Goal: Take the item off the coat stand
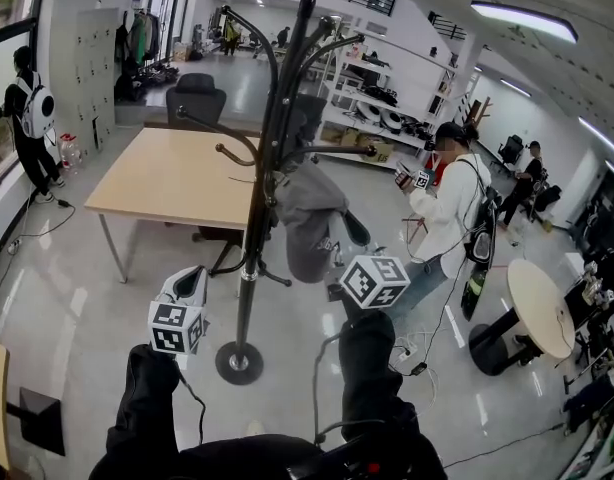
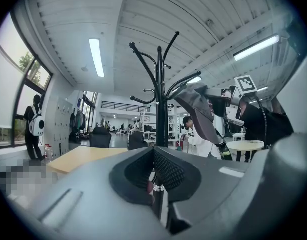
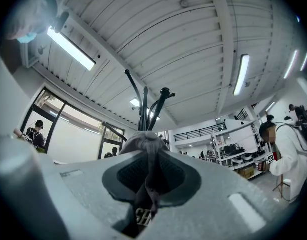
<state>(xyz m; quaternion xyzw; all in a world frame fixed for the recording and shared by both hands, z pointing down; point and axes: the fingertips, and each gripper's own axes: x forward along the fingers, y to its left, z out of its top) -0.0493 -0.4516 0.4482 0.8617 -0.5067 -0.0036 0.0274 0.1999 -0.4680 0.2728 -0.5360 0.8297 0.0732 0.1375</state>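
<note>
A black coat stand point(image 1: 255, 230) rises from a round base on the glossy floor. A grey cap point(image 1: 307, 218) hangs against its right side, below the hooks. My right gripper point(image 1: 349, 232) reaches up from the right and is shut on the cap's cloth. In the right gripper view the grey fabric point(image 3: 143, 145) is pinched between the pads point(image 3: 169, 176), with the stand's hooks point(image 3: 143, 104) above. My left gripper point(image 1: 190, 283) hovers left of the pole, apart from it, with its jaws together and nothing held. From the left gripper view the pole point(image 2: 161, 109) stands straight ahead, with the cap point(image 2: 198, 111) to its right.
A wooden table point(image 1: 167, 173) and a dark chair point(image 1: 195, 98) stand behind the coat stand. A person in white point(image 1: 449, 208) is close on the right, near a round table point(image 1: 540, 308). Shelving point(image 1: 387, 98) fills the back. Another person with a backpack point(image 1: 32, 118) stands far left.
</note>
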